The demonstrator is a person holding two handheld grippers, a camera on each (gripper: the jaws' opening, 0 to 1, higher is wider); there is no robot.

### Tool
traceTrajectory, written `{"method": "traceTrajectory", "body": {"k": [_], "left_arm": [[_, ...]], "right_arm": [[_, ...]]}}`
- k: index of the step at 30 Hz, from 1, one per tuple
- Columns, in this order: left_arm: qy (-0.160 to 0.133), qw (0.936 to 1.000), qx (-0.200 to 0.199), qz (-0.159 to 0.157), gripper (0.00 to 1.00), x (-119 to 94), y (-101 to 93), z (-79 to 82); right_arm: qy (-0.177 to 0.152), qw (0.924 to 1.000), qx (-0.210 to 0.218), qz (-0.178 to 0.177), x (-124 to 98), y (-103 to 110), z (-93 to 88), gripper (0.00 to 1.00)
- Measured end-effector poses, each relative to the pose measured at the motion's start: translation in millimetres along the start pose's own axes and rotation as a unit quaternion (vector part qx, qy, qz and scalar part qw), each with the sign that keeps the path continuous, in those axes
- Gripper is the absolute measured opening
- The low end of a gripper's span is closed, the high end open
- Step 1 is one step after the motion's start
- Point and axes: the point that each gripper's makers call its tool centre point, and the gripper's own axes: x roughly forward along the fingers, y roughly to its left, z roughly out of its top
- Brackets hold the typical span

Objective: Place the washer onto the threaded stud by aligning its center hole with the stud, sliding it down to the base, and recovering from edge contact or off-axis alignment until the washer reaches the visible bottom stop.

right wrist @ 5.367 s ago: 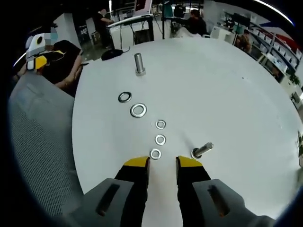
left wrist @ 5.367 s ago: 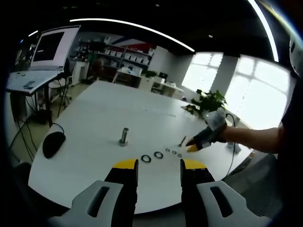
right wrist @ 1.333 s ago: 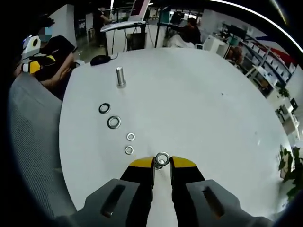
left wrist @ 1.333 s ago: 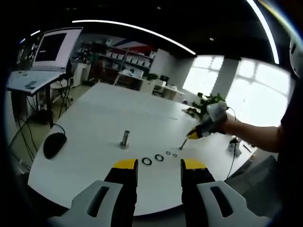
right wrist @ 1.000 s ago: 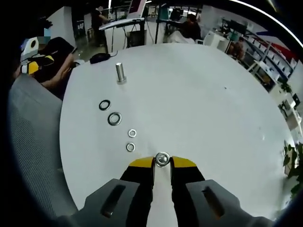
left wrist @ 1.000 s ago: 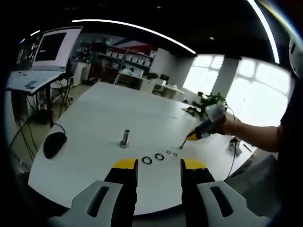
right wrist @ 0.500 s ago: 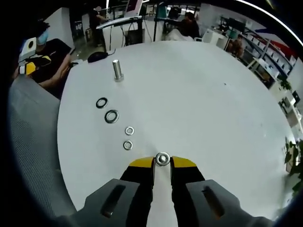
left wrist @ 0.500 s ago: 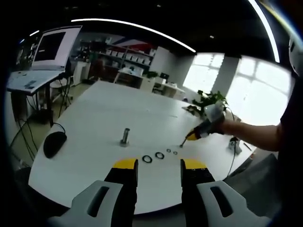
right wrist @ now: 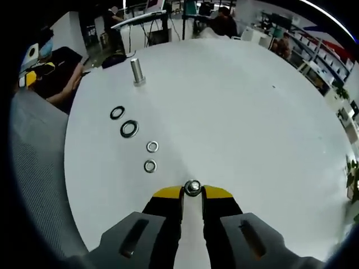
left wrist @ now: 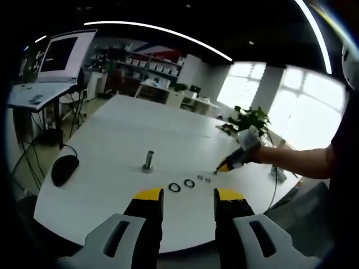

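1. Right gripper [right wrist: 192,193]: jaws nearly closed, pinching a small washer [right wrist: 192,187] at the yellow tips, over the tabletop [right wrist: 235,106] near its close edge.
2. Left gripper [left wrist: 188,197]: jaws apart, holding nothing, off the tabletop's near edge.
3. Upright threaded stud [right wrist: 136,72] stands toward the far-left edge, well apart from the held washer.
4. Four loose washers [right wrist: 129,128] lie in a row between stud and right gripper.
5. Mouse [left wrist: 63,170] sits at the tabletop's left edge in the left gripper view.
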Motion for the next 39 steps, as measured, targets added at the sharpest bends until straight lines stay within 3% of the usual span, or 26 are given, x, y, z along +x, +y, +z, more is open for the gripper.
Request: {"method": "traceTrajectory", "body": {"k": [25, 32, 39], "left_arm": [[-0.001, 1.0000, -0.002, 0.002, 0.34, -1, 4.2, -0.6], [-0.002, 1.0000, -0.002, 0.001, 0.34, -1, 6.0, -1.8], [-0.002, 1.0000, -0.002, 0.000, 0.34, -1, 7.9, -2.6]], "right_arm": [[0.018, 0.9998, 0.009, 0.007, 5, 4, -10.9, 0.18], [0.023, 0.9990, 0.009, 0.037, 5, 26, -18.4, 0.17], [0.016, 0.9980, -0.018, 0.059, 13, 48, -8.7, 0.17]]}}
